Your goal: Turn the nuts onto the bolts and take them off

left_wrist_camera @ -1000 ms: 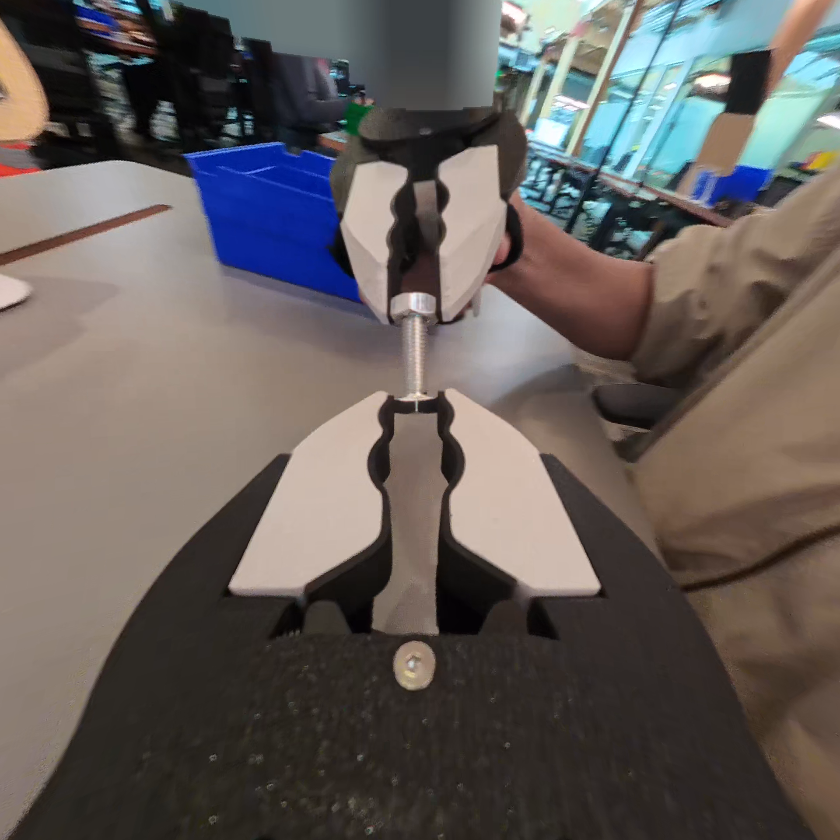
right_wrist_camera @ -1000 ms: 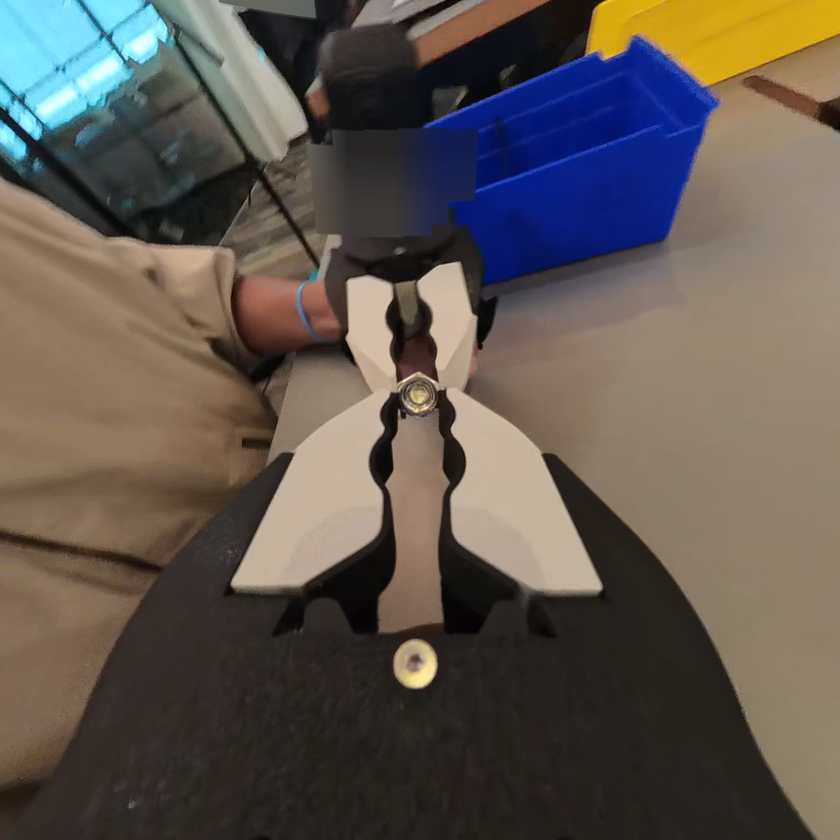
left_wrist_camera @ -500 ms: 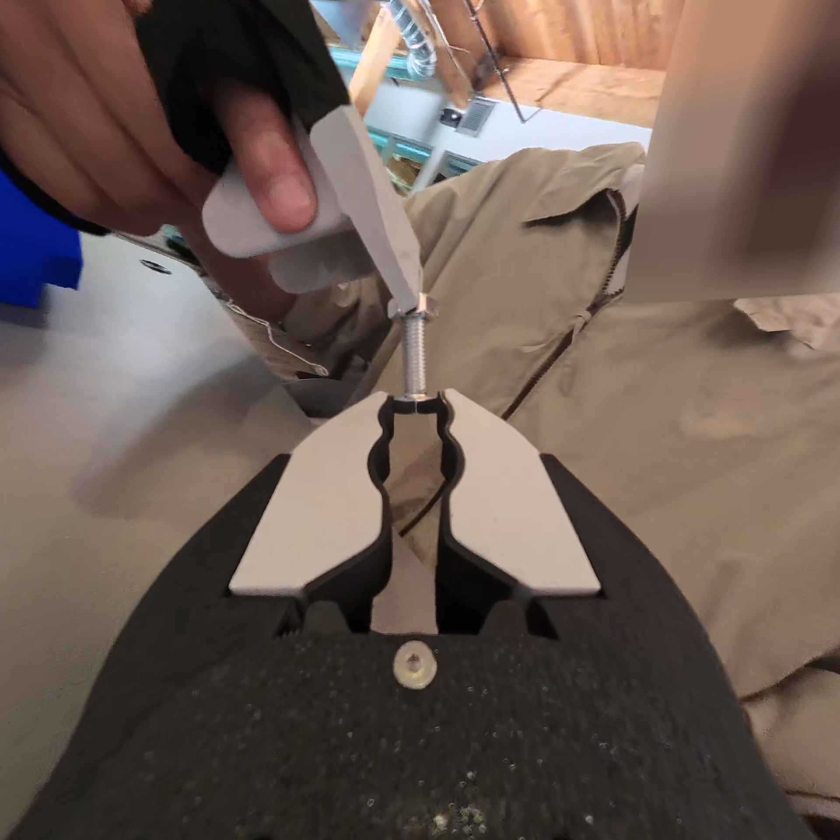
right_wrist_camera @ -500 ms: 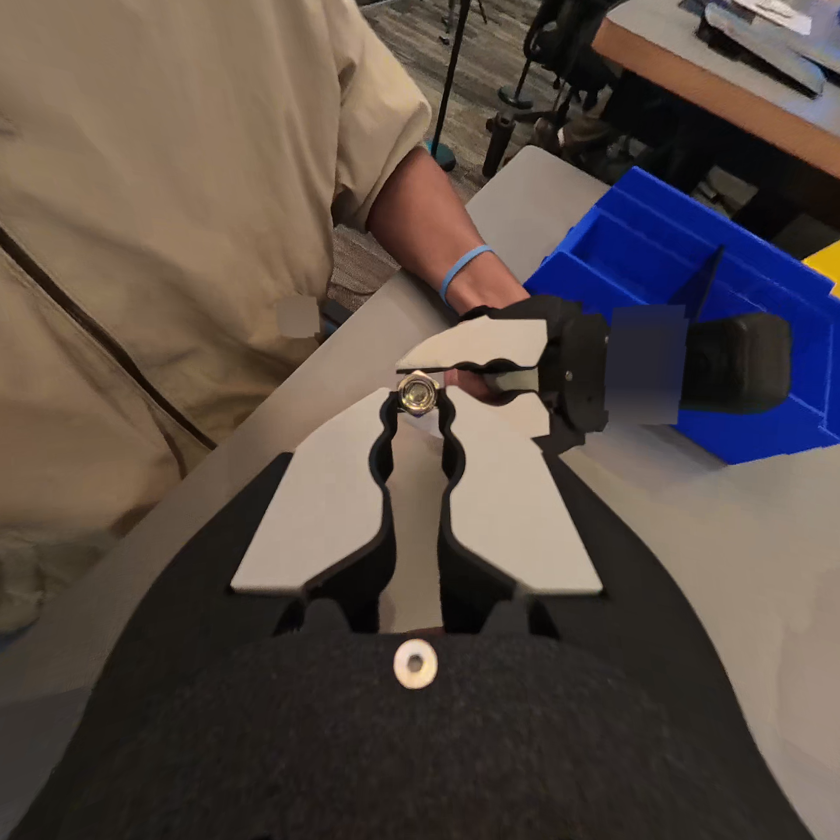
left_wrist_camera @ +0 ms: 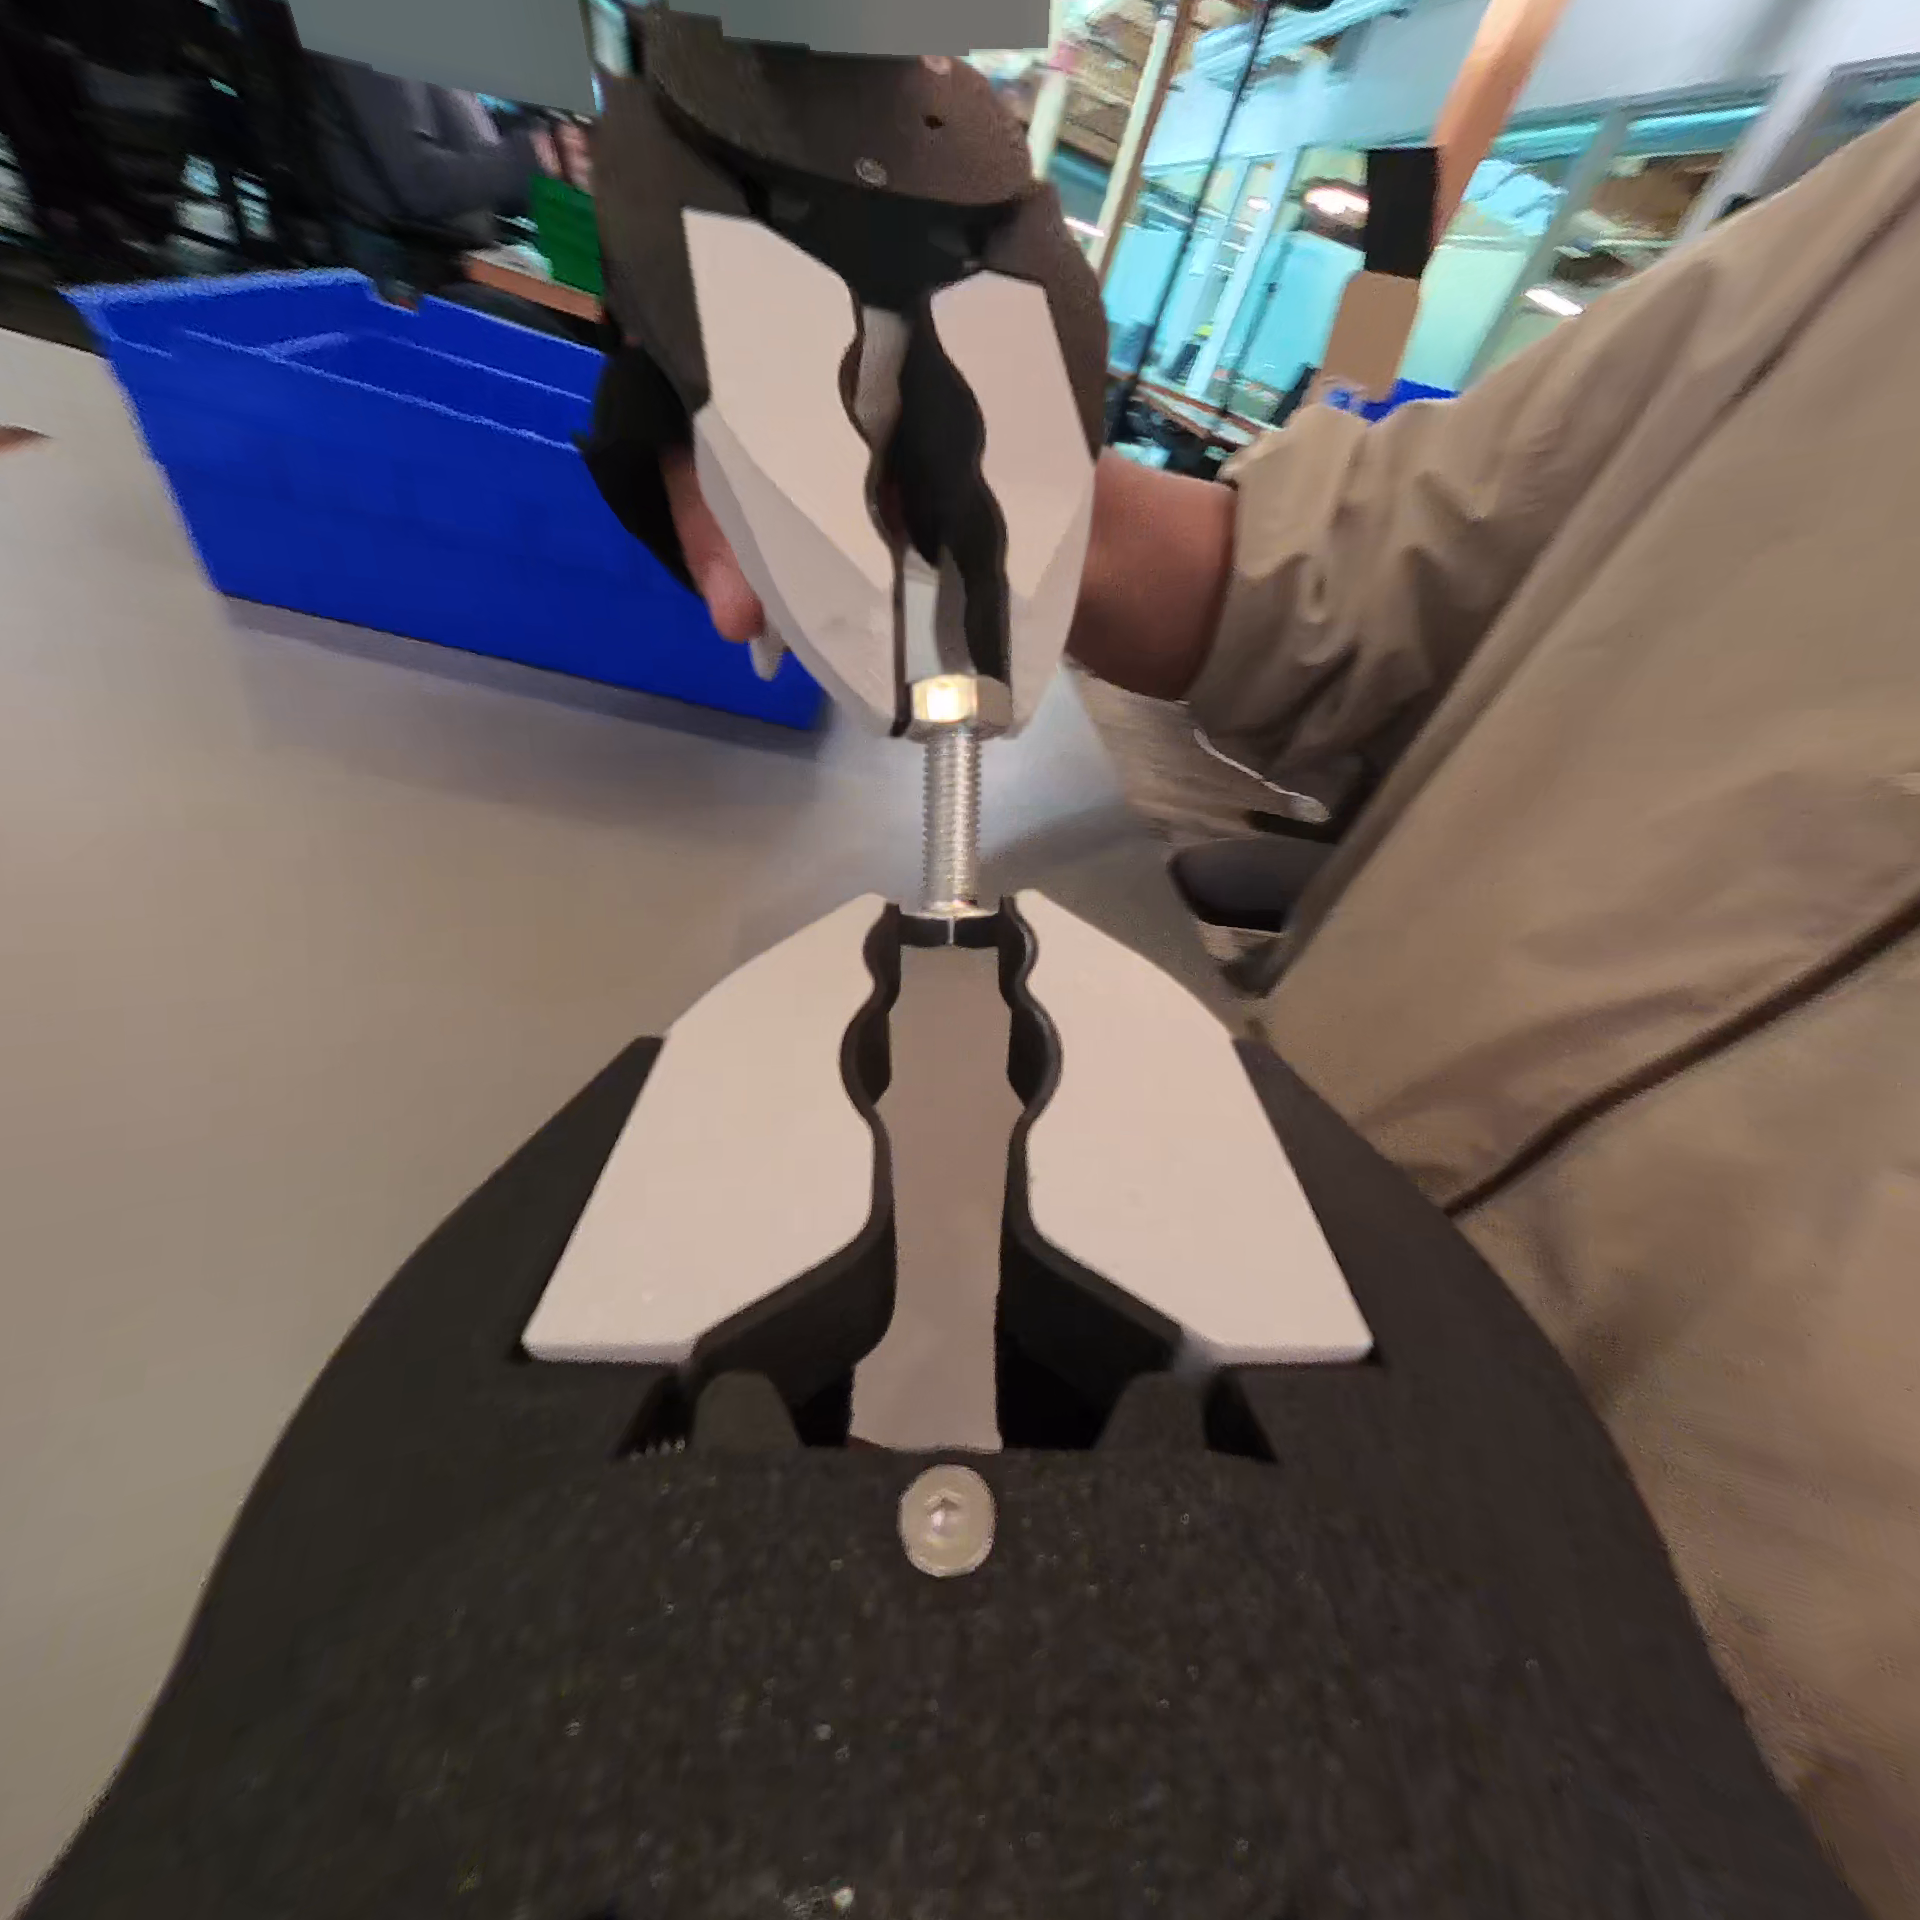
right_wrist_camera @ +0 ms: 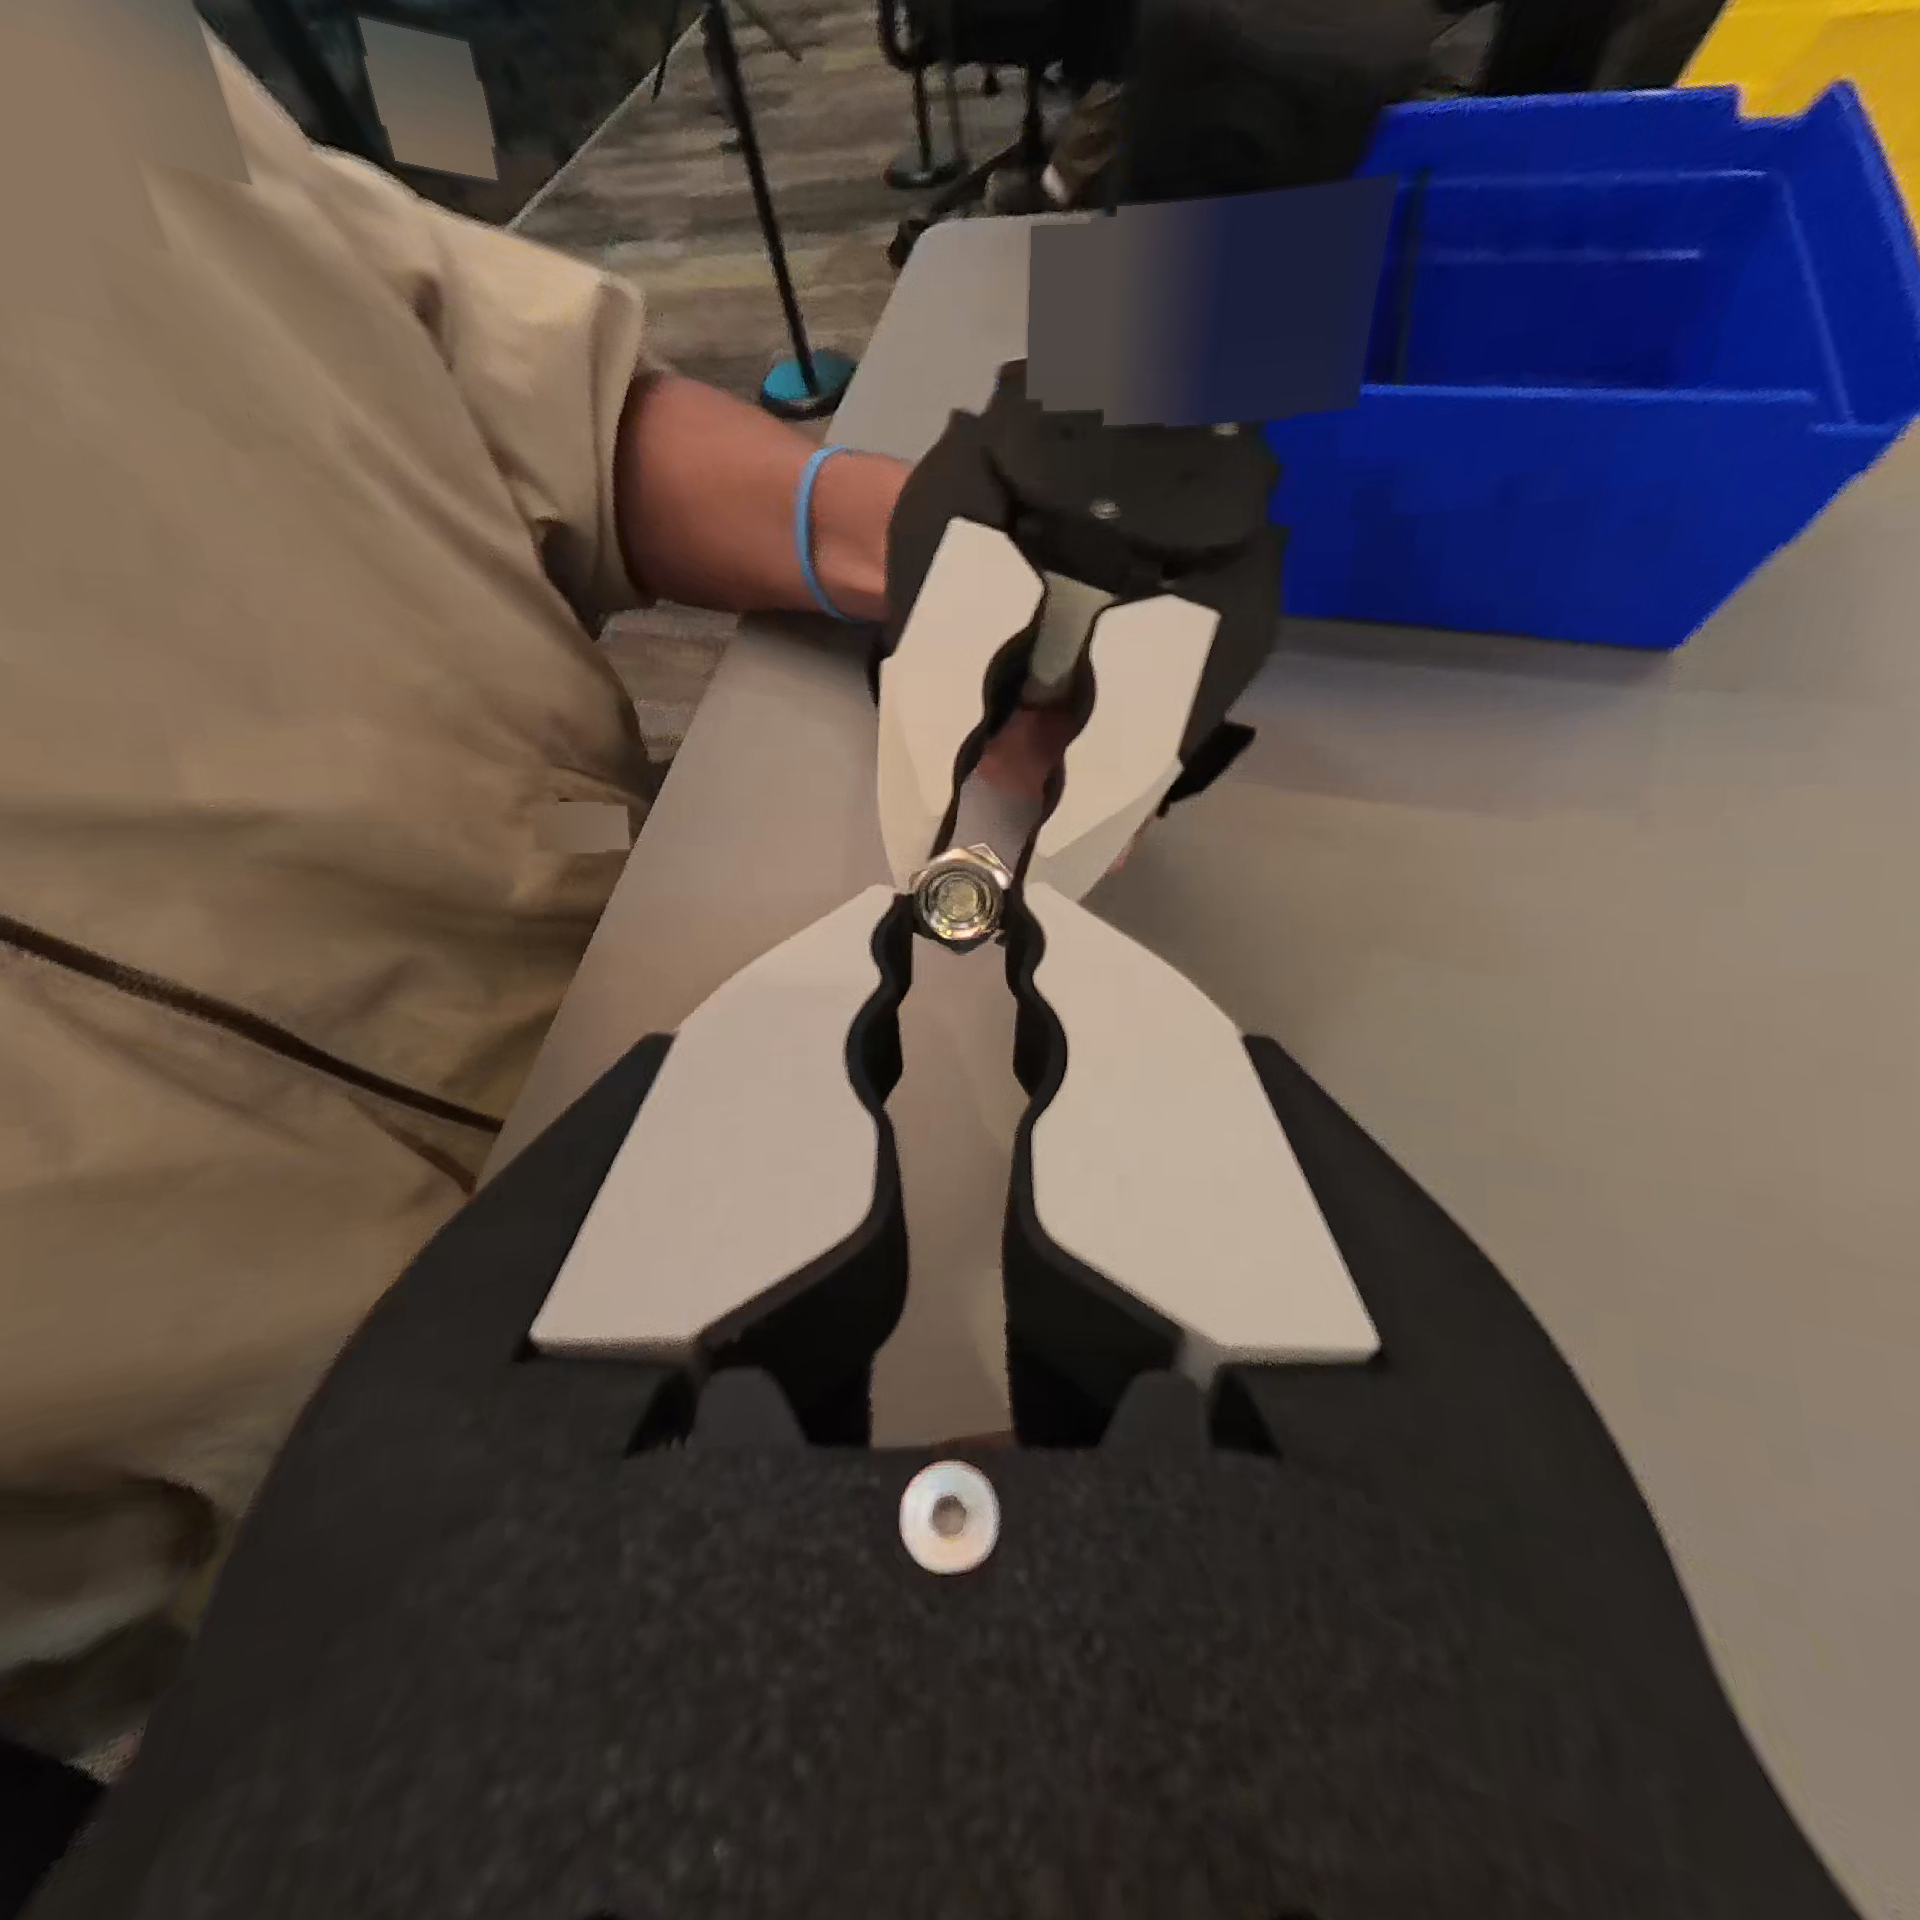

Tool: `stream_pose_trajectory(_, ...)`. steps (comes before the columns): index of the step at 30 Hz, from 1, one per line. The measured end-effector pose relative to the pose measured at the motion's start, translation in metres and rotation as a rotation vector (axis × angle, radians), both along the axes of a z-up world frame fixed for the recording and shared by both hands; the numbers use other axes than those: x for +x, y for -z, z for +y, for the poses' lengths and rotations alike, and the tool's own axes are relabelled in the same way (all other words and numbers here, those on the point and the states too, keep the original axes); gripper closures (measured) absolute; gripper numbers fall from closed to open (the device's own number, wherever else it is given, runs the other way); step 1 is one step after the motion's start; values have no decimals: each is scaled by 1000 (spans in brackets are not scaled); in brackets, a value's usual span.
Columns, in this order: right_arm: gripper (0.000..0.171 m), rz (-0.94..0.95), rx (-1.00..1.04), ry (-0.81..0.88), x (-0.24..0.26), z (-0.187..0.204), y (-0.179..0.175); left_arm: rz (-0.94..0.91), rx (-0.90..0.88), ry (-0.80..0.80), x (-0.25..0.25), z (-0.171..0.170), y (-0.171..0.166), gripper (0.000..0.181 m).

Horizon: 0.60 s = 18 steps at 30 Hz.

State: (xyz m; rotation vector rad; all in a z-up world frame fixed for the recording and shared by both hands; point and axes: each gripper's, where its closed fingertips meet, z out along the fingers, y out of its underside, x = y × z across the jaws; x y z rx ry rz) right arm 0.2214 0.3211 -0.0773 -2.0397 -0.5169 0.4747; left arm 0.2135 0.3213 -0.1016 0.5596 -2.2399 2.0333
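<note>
In the left wrist view my left gripper (left_wrist_camera: pixel 951 920) is shut on the head of a silver bolt (left_wrist_camera: pixel 951 821), whose threaded shaft points away from me. A hex nut (left_wrist_camera: pixel 951 707) sits on the far end of the shaft, and my right gripper (left_wrist_camera: pixel 951 694) faces mine and is shut on it. In the right wrist view the right gripper (right_wrist_camera: pixel 958 920) pinches the nut (right_wrist_camera: pixel 958 899) end-on at its tips. The left gripper (right_wrist_camera: pixel 982 831) stands right behind it, tilted. Both are held above the grey table (left_wrist_camera: pixel 312 935).
A blue bin (left_wrist_camera: pixel 395 468) stands on the table behind the grippers and also shows in the right wrist view (right_wrist_camera: pixel 1610 416). A yellow bin (right_wrist_camera: pixel 1787 42) is behind it. The person's beige jacket (left_wrist_camera: pixel 1610 831) fills the near side by the table edge. The tips of both grippers are at nearly the same place.
Half a second ago both grippers were twisted about the bolt and swung toward the person's jacket. Now they face each other in line over the table again, still holding bolt and nut.
</note>
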Motion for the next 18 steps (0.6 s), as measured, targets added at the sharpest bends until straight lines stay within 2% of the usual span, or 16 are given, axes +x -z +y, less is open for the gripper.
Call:
stream_pose_trajectory(7, 154, 141, 0, 186, 25, 11, 4, -175, 183, -295, 30, 13, 5, 164)
stream_pose_trajectory(15, 154, 224, -48, 387, 41, 18, 10, -266, 317, -499, 48, 22, 11, 164)
stream_pose_trajectory(18, 154, 272, -87, 443, 44, 20, 11, -248, 319, -519, 50, 23, 13, 164)
